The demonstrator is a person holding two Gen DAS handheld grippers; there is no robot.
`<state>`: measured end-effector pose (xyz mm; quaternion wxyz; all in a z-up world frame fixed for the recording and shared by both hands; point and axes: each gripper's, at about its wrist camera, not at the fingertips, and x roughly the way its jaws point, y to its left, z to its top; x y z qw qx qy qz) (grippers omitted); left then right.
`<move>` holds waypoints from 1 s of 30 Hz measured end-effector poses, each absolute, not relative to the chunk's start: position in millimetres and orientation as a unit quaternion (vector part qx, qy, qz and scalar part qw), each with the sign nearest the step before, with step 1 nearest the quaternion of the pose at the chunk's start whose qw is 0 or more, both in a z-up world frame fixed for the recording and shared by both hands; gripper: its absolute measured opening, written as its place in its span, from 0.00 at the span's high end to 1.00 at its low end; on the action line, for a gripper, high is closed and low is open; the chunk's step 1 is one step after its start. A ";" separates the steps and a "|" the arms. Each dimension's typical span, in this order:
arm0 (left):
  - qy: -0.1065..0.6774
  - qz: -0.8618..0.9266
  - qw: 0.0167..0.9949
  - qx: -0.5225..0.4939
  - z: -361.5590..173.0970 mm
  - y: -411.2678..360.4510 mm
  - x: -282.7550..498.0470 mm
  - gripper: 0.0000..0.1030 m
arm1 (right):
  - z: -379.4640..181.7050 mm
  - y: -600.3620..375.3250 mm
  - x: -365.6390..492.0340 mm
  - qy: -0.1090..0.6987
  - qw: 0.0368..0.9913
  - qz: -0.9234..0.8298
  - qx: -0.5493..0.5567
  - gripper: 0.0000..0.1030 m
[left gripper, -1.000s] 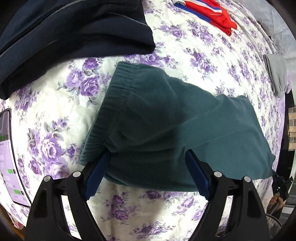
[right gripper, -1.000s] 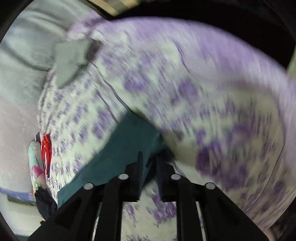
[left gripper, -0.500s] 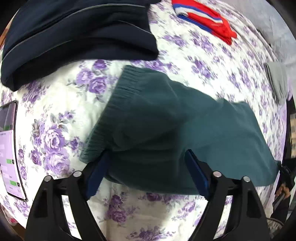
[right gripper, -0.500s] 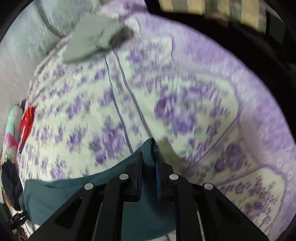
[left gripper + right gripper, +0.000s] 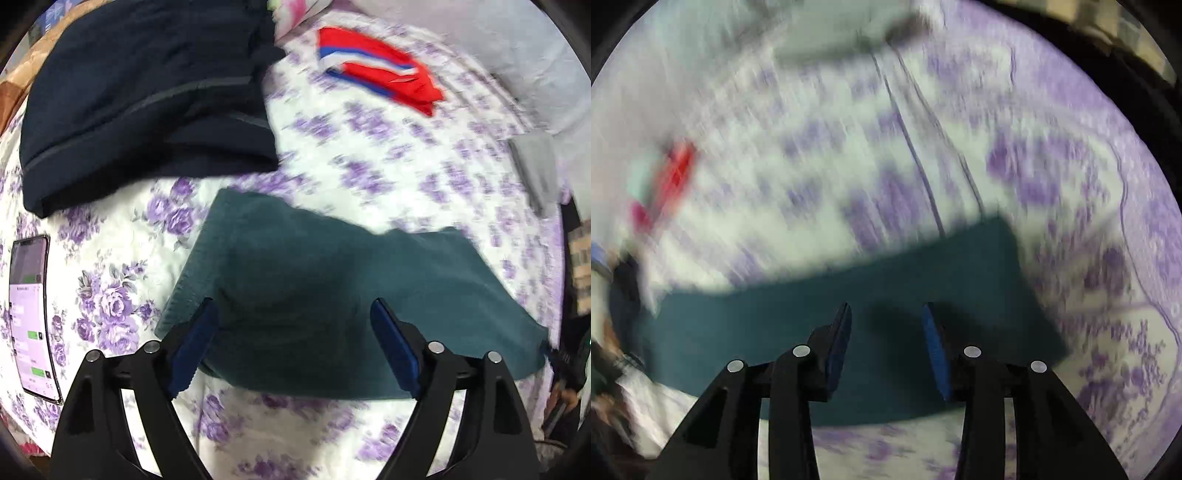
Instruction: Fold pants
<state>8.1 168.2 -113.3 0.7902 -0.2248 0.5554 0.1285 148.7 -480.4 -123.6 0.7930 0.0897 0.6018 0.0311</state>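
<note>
Tool (image 5: 291, 314) spread over ribbed, fleecy teal pants (image 5: 332, 291) — flat.

Even indoor light, heavy motion blur, dark fisheye corners.

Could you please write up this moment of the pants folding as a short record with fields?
surface: bedspread, white with purple flowers
task item: green pants, lying flat on the bedspread
left gripper: jaws open wide over the waistband end of the pants
right gripper: jaws open above the other end of the pants, nothing between them
other clothes: dark garment, red striped garment, grey garment
other item: phone, screen lit, at the left edge
image quality: right wrist view blurred
</note>
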 end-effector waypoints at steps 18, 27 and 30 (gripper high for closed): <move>0.508 0.165 0.807 -0.252 -112.9 210.3 24.2 0.24 | -82.4 -116.4 209.2 0.544 0.772 0.327 -0.044 0.40; 0.532 0.200 0.794 -0.215 -136.4 210.8 26.2 0.16 | -126.5 -42.1 204.9 0.581 0.721 0.353 -0.137 0.72; 0.549 0.206 0.790 -0.178 -142.3 205.9 31.8 0.15 | -121.0 -36.7 204.4 0.573 0.714 0.375 -0.145 0.92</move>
